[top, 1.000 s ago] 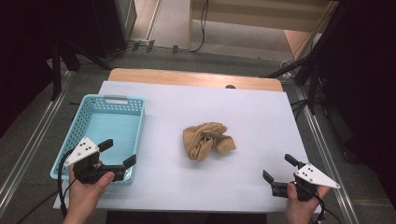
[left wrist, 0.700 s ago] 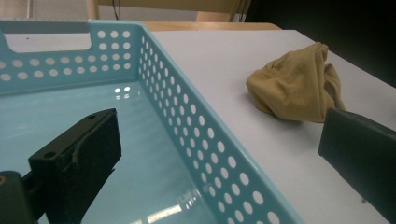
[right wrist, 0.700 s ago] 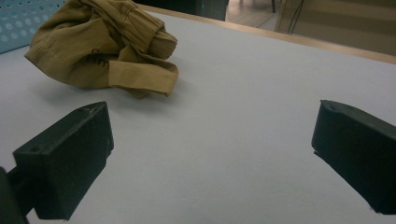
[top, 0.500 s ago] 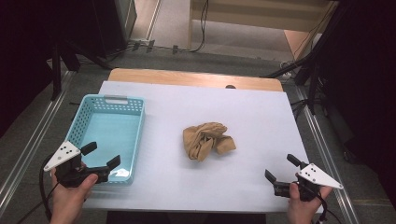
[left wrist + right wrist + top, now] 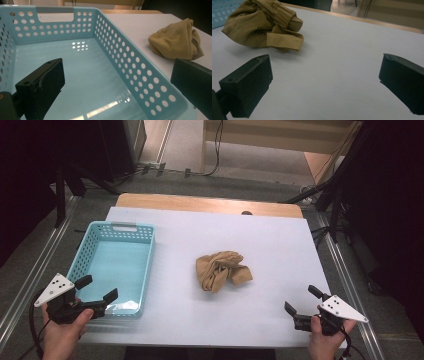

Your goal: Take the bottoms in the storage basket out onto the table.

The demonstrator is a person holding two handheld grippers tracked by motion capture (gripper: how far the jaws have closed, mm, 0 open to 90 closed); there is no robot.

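A crumpled tan cloth (image 5: pixel 221 270) lies in the middle of the white table, also seen in the left gripper view (image 5: pixel 176 40) and the right gripper view (image 5: pixel 263 26). An empty light blue perforated basket (image 5: pixel 148 270) stands at the left. My left gripper (image 5: pixel 102 286) is open at the basket's near-left corner, its jaws over the near end and pointing across the basket's floor (image 5: pixel 82 75). My right gripper (image 5: pixel 299 297) is open near the table's front right edge, aimed toward the cloth and well short of it. Its jaws (image 5: pixel 325 63) hold nothing.
The white tabletop (image 5: pixel 280 240) leaves a bare wooden strip (image 5: pixel 200 204) at the far edge. Metal rails run along both sides of the table, with cables and dark stands on the floor beyond. Open table surface lies between the cloth and the right gripper.
My left gripper has drifted left and slightly toward the person, off the basket's near rim to its corner. The right gripper barely moved. Cloth and basket are still.
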